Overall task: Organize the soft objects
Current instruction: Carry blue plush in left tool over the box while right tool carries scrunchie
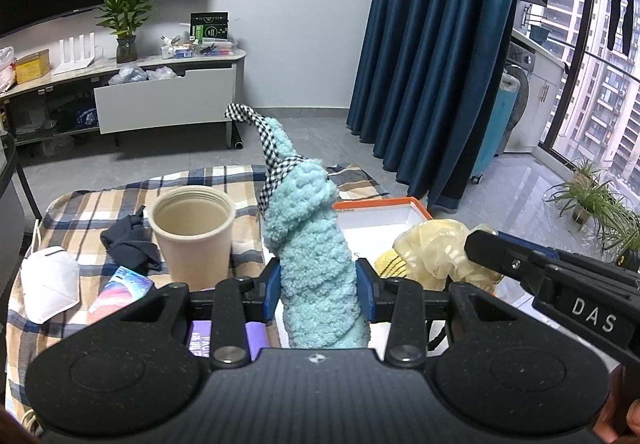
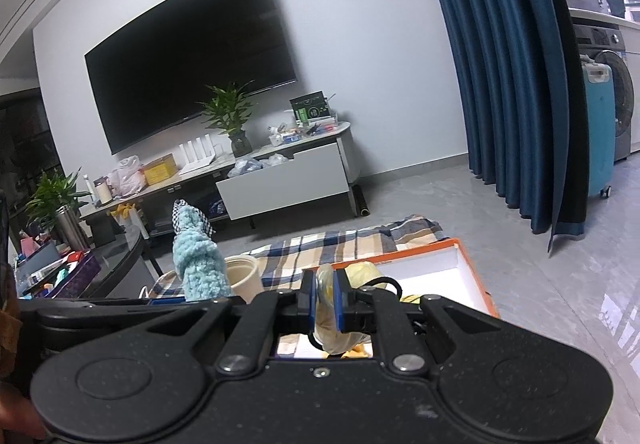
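My left gripper (image 1: 319,286) is shut on a fluffy light-blue sock (image 1: 312,240) that stands up between its blue pads, a black-and-white checked cloth (image 1: 272,148) wound around its top. The same sock (image 2: 200,264) shows at the left of the right wrist view. My right gripper (image 2: 325,302) is shut on a pale yellow sheer scrunchie (image 2: 326,318), which bunches beside the other gripper (image 1: 436,248) over the orange-rimmed white box (image 1: 384,204). That box (image 2: 472,264) sits on the plaid cloth (image 1: 100,200).
A beige cup (image 1: 194,232) stands left of the sock. A dark sock (image 1: 132,240), a white face mask (image 1: 48,284), a colourful packet (image 1: 120,290) and a purple item (image 1: 256,336) lie on the plaid cloth. Blue curtains (image 1: 432,44) hang beyond; a TV cabinet (image 2: 280,180) is behind.
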A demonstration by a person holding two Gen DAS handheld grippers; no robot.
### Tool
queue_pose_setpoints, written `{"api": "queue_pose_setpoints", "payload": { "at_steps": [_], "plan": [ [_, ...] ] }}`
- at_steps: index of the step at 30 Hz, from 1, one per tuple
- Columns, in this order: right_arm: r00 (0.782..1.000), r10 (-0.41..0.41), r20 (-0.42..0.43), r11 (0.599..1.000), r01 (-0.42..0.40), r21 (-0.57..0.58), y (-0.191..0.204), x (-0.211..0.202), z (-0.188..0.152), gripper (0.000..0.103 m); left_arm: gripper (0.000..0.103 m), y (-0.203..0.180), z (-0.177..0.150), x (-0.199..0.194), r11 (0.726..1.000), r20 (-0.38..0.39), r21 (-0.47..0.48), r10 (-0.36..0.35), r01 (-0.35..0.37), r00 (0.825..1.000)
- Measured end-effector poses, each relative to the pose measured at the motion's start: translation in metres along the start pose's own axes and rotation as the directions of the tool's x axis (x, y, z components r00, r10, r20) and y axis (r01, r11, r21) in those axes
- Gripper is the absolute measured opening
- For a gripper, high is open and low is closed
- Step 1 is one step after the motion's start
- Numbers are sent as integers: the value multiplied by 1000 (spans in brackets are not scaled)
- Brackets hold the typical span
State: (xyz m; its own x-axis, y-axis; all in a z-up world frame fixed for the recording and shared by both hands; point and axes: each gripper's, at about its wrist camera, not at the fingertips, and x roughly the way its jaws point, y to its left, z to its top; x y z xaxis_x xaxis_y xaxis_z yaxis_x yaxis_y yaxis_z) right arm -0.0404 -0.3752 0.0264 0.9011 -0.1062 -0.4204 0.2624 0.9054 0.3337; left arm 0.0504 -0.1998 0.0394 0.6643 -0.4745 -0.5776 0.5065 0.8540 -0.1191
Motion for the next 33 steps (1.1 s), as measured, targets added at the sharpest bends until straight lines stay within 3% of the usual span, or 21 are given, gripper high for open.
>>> {"api": "queue_pose_setpoints", "payload": {
  "at_steps": [33],
  "plan": [
    [997, -69, -28, 996, 70, 46, -52, 30, 3, 12, 40, -30, 7, 60, 998, -80, 27, -46, 48, 996]
  ]
}}
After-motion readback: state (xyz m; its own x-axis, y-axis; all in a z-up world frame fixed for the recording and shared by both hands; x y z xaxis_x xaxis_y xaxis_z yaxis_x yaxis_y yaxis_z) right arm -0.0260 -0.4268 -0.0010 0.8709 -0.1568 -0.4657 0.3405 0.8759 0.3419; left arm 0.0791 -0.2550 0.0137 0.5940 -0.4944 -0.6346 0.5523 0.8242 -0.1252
